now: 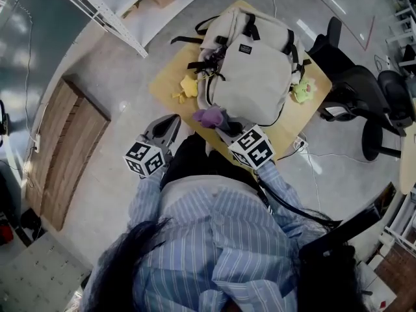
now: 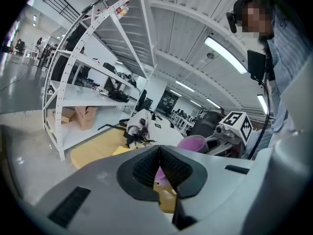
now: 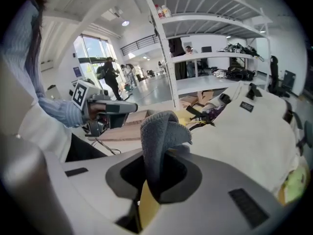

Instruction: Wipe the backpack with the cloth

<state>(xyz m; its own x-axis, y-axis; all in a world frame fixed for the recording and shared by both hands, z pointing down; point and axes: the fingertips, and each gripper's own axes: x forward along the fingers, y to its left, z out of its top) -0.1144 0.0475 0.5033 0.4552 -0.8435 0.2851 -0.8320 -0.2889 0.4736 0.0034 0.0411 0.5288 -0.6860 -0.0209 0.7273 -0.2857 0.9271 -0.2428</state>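
Note:
A cream backpack lies flat on a small yellow table. My right gripper is shut on a purple cloth at the table's near edge, just short of the backpack's bottom end. In the right gripper view the cloth stands up folded between the jaws, with the backpack ahead to the right. My left gripper hovers left of the cloth, off the table's near corner. Its pads meet with nothing between them. The backpack and cloth lie beyond them.
A yellow plush toy lies left of the backpack and a green one right of it. Black office chairs stand to the table's right. A white shelf rack is at the far left, and a wooden board lies on the floor.

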